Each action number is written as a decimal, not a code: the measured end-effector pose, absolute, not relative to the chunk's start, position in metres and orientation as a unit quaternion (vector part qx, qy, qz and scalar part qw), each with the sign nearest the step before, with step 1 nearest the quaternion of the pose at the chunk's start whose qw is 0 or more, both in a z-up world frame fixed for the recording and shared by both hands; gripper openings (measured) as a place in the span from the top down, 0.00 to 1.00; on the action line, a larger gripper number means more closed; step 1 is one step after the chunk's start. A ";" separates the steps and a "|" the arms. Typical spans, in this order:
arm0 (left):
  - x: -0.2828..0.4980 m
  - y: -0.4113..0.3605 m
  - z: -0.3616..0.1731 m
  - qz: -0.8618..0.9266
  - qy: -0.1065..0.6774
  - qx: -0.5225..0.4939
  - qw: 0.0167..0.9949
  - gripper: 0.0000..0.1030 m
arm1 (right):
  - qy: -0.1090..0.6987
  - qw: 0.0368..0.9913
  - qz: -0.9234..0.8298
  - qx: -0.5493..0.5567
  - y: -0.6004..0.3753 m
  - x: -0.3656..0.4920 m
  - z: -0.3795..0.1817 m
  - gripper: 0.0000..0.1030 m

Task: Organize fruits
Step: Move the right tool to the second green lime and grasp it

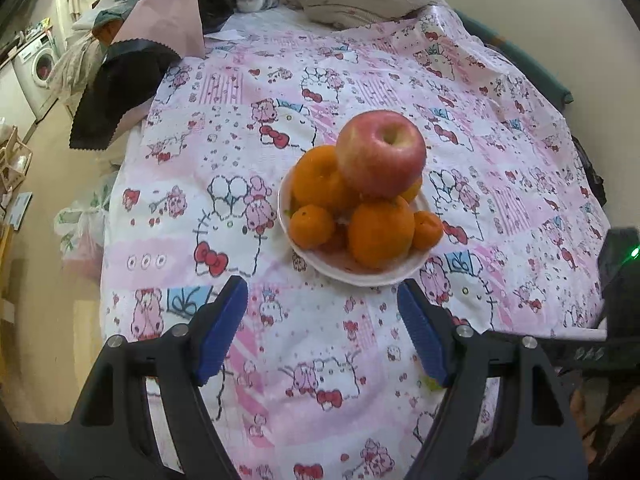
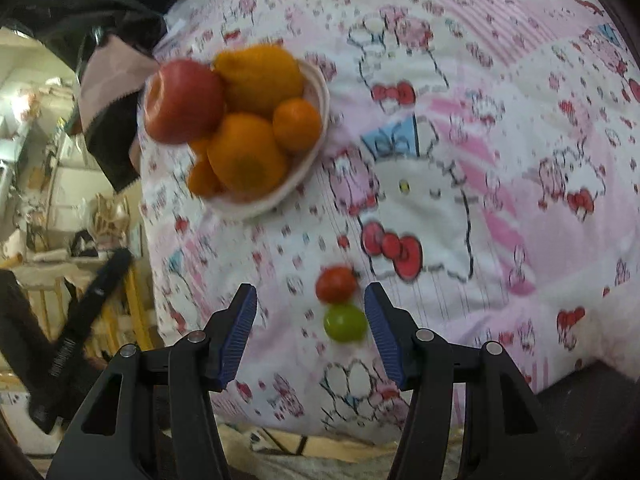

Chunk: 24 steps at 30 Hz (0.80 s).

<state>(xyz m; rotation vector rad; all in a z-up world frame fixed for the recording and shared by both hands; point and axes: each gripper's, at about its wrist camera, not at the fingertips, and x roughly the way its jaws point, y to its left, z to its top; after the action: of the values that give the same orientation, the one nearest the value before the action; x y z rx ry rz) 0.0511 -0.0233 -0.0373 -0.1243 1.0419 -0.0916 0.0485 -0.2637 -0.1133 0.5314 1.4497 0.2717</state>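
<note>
No word, number or brand can be read here. The bedsheet (image 1: 248,152) carries only cartoon cats, bows and poodles, no lettering. At nine o'clock in the right wrist view a black strap (image 2: 86,300) bears pale printing, too blurred to make out. The washing machine (image 1: 38,68), at ten o'clock in the left wrist view, shows no legible label.
</note>
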 end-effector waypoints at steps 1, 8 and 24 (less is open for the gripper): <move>0.049 -0.023 -0.037 -0.044 0.499 -0.061 0.863 0.28 | 0.659 0.706 0.123 0.229 -0.262 0.045 -0.116 0.43; 0.035 -0.026 -0.040 -0.033 0.513 -0.071 0.855 0.28 | 0.692 0.693 0.142 0.145 -0.245 0.027 -0.135 0.43; 0.033 -0.015 -0.045 -0.024 0.520 -0.090 0.849 0.28 | 0.704 0.683 0.135 0.139 -0.225 0.041 -0.154 0.45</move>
<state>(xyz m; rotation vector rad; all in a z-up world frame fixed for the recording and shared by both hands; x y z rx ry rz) 0.0329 -0.0153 -0.0449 -0.1889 1.0955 -0.0508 0.0409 -0.2248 -0.1539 0.3107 1.5791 0.3020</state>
